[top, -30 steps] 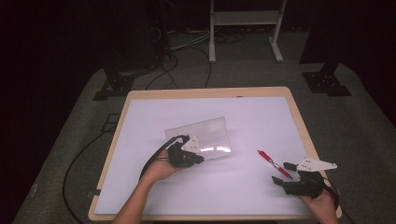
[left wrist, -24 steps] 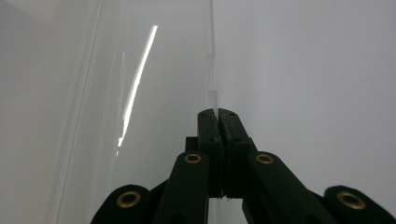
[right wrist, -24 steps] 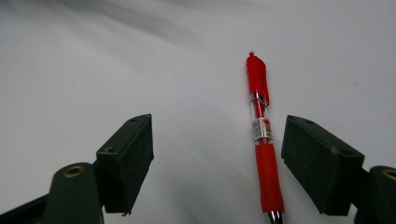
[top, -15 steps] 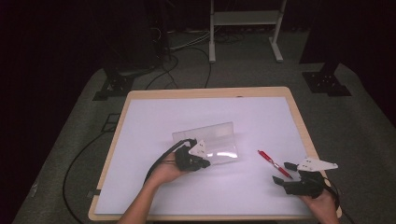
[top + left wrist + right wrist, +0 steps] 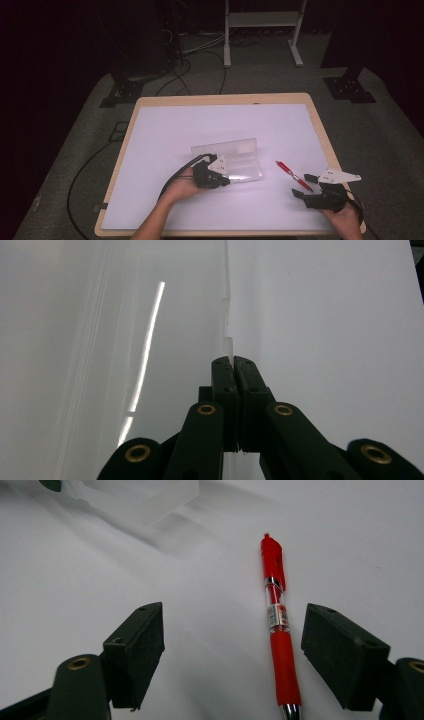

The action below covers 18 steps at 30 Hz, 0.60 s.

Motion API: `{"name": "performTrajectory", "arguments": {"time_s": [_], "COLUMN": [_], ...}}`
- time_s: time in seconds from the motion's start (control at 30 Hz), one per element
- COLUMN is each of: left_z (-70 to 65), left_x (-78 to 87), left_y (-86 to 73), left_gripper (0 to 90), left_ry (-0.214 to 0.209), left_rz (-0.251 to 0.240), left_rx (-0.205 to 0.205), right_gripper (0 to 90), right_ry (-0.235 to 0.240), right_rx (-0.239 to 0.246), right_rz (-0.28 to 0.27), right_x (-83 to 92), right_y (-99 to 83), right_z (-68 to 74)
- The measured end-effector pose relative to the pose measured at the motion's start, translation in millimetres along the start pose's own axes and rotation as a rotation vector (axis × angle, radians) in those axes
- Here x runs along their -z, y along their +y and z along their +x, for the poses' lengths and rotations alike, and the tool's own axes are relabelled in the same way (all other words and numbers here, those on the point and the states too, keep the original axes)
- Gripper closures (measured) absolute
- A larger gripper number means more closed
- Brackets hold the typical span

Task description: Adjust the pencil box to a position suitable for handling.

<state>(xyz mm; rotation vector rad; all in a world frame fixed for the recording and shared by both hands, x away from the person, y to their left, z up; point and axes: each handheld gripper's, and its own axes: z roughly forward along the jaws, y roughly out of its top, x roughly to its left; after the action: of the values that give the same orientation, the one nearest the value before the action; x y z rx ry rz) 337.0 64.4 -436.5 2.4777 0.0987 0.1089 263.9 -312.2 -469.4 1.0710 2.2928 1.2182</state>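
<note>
Gripping the clear box's [image 5: 235,160] near rim, the left tongs [image 5: 222,176] have slid it toward the red pen [image 5: 294,176]; the right tongs [image 5: 303,186], spread open, straddle that pen.

My left claw [image 5: 234,364] is black with brass rivets, trailing a black cable; my right claw [image 5: 232,652] has square pads, and both carry grey three-cornered plates.

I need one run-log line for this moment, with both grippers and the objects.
left gripper: jaws shut on clear box edge | right gripper: jaws open, red pen between, untouched | table: white
</note>
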Motion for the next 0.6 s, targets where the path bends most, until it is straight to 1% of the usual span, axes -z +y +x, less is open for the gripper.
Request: {"name": "performTrajectory", "arguments": {"time_s": [0.07, 0.2, 0.3, 0.4, 0.57, 0.6], "left_z": [-0.5, -0.4, 0.0, -0.5, 0.6, 0.5], "left_x": [-1.2, -2.6, -2.9, -5.4, -7.8, -8.8], "left_y": [0.3, -0.1, -0.6, -0.9, -1.9, -2.3], "left_gripper": [89.1, 89.1, 89.0, 89.0, 88.5, 88.5], "left_ry": [-0.009, -0.013, -0.012, -0.028, -0.041, -0.043], "left_rz": [-0.003, -0.003, 0.006, 0.011, 0.018, 0.014], "left_rx": [0.001, 0.003, -0.003, 0.006, 0.007, 0.014], "right_gripper": [24.2, 24.2, 24.2, 24.0, 24.0, 24.0], "right_ry": [0.0, 0.001, 0.003, 0.004, 0.004, 0.005], "right_rx": [0.003, 0.004, 0.005, 0.005, 0.007, 0.007], "right_rz": [0.002, 0.004, 0.005, 0.004, 0.005, 0.005], "right_x": [0.1, -0.1, -0.3, -0.6, -1.3, -1.3], "right_y": [0.1, 0.2, 0.1, 0.3, 0.3, 0.3], "right_z": [-0.1, 0.0, 0.3, 1.1, 0.9, 0.9]}}
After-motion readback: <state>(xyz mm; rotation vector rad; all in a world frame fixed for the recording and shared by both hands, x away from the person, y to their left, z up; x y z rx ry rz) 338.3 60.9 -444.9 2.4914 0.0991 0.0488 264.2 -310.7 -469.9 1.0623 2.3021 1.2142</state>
